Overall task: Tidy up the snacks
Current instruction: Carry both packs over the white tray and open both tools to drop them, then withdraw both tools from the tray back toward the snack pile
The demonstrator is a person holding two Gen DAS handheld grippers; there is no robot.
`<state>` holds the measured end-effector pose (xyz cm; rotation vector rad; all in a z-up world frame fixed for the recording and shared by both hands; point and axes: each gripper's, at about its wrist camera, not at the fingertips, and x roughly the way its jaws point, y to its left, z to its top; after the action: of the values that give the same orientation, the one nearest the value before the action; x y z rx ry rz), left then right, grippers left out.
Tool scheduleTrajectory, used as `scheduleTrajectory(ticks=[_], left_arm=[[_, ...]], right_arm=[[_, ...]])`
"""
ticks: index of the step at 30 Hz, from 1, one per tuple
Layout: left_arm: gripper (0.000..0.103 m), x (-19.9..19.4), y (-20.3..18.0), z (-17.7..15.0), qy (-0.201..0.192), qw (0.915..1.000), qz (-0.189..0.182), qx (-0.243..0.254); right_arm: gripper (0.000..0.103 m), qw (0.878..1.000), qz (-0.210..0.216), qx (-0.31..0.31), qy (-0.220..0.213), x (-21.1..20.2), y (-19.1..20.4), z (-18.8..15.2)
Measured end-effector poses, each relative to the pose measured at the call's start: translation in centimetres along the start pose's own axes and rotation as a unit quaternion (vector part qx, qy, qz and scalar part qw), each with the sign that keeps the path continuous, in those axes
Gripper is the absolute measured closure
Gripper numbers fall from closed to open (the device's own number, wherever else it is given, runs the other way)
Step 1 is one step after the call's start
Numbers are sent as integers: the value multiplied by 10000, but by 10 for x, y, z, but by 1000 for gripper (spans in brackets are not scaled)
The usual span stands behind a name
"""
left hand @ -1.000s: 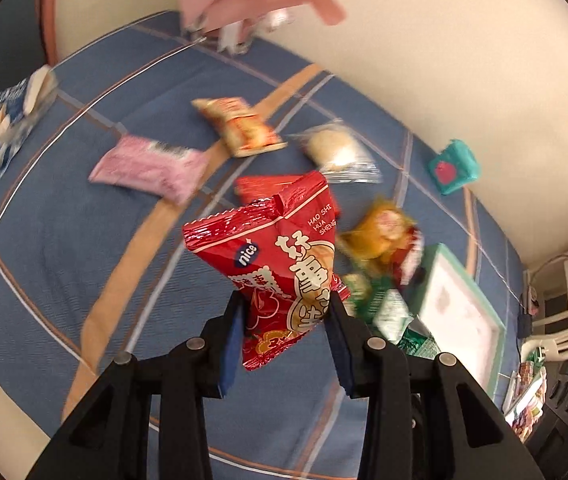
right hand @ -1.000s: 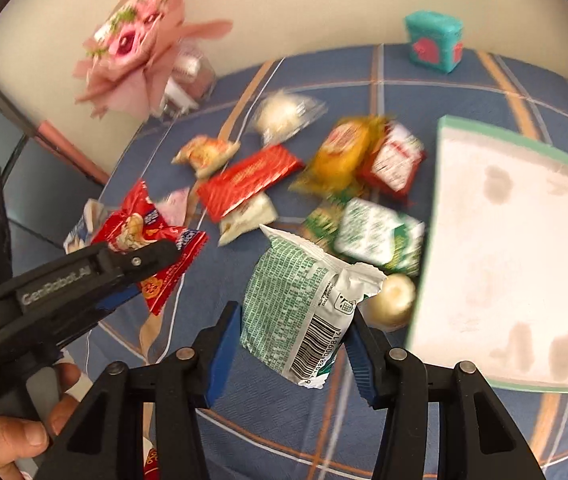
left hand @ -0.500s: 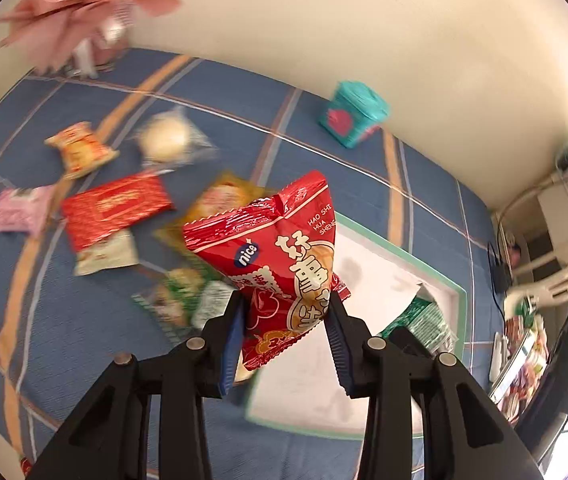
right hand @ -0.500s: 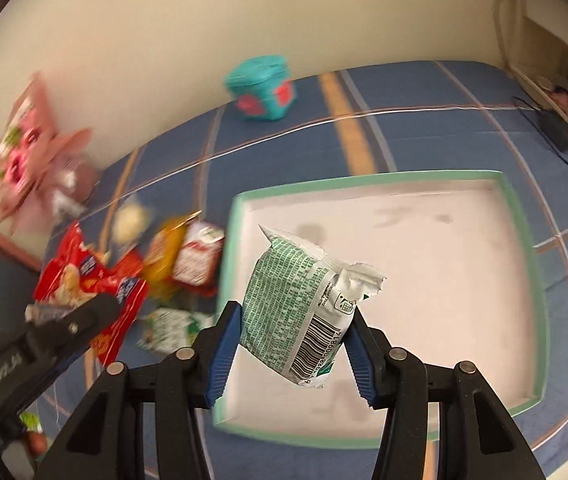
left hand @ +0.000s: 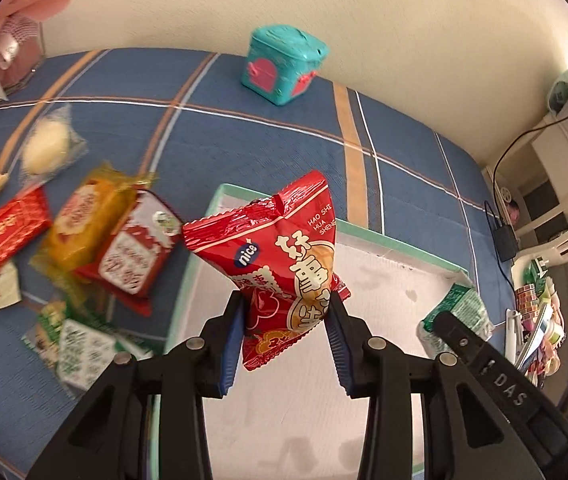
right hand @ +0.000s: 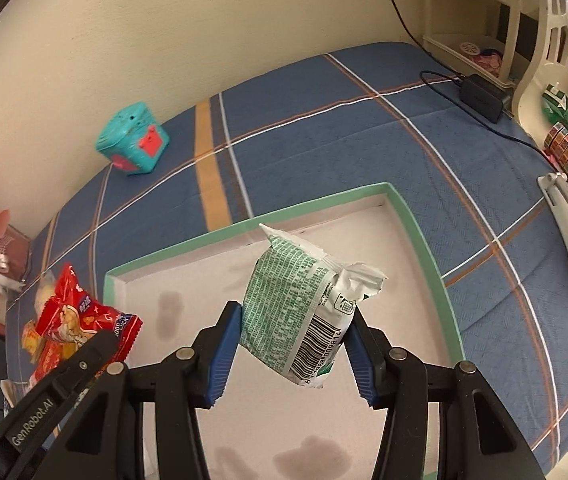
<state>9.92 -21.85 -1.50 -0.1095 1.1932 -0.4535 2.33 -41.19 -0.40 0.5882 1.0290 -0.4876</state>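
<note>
my left gripper (left hand: 285,322) is clamped on the red foil peanut packet (left hand: 280,264), hanging above the near-left rim of the shallow white tray with mint-green edge (right hand: 427,240). my right gripper (right hand: 293,346) pinches the green-and-white printed snack pouch (right hand: 303,312) above the tray's bare middle. half a second ago both sat further left; loose snacks lay straight ahead.

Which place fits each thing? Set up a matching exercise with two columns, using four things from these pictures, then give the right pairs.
Things
1. red foil snack packet
2. green-and-white printed snack packet
3. teal toy box with pink doors
4. yellow wrapped snack

Places
A. on the blue cloth near the wall
B. in the right gripper
C. on the cloth left of the green-rimmed white tray
D. in the left gripper

Pairs: 1-D, 2-B, 3-A, 4-C
</note>
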Motion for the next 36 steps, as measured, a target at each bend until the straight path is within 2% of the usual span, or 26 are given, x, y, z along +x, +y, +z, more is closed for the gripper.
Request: scheduleTrajectory(ticks=[9,13,16,17,20,24,26,31,32,36], left_arm=[[61,14,1,2,207,9998,-32,12],[45,8,5,5,172,9998,37,-51],[44,0,8,6,137,9998,117,-91],[40,-4,8,6,106,9998,174,-89],[26,-15,11,6,-49,9992,383,-54],[19,-29,19,3,-223,9972,712,47],[10,-35,25,0,-308,9953,911,67],[8,-48,36,-8,-447,9903,1296,234],[7,-49,38,-10,-444,9893,1364,272],[4,-62,45,-13,-619,9853,1540,407]], right_arm=[[49,9997,-165,77,136,11,-14,3],[48,9999,-127,56,72,8,-14,3],[46,9999,-50,100,105,5,-15,2],[45,9998,-42,114,126,4,-15,0],[38,9999,-59,51,128,0,-12,-5],[24,9999,-29,-44,100,-7,-6,-13],[21,9999,-18,-109,98,-10,-2,-17],[7,9996,-24,-256,79,-15,7,-29],[0,9996,-19,-279,73,-16,9,-31],[0,9995,66,-313,30,-23,15,-39]])
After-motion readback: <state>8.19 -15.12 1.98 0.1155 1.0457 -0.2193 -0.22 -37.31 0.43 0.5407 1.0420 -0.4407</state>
